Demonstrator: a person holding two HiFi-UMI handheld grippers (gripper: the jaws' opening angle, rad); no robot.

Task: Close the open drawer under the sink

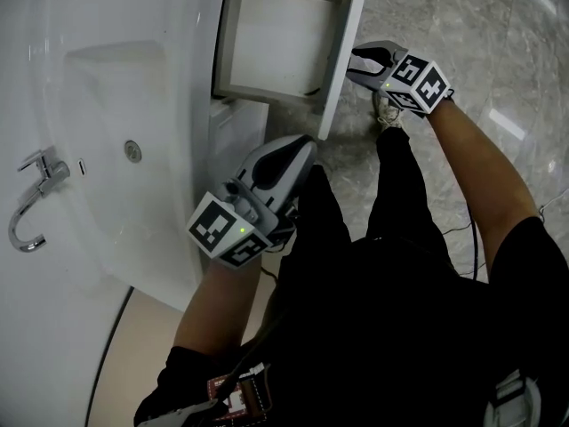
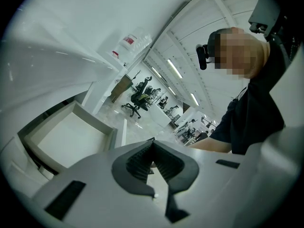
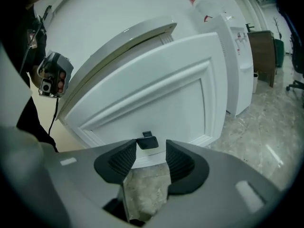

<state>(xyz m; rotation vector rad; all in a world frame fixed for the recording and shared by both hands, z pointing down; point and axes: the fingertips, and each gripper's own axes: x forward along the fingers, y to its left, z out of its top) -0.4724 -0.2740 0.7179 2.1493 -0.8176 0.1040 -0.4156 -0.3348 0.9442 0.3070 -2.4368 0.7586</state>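
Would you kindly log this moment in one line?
drawer open | right gripper open, facing handle | left gripper shut, empty

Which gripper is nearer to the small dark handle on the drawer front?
Right. The right gripper faces the handle, jaws open just short of it. The left gripper hangs beside the drawer, away from its front.

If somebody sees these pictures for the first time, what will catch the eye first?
The white drawer stands pulled out under the sink. The right tool, jaws apart, faces the small dark handle on the drawer's front. The left tool hangs beside the cabinet, jaws together.
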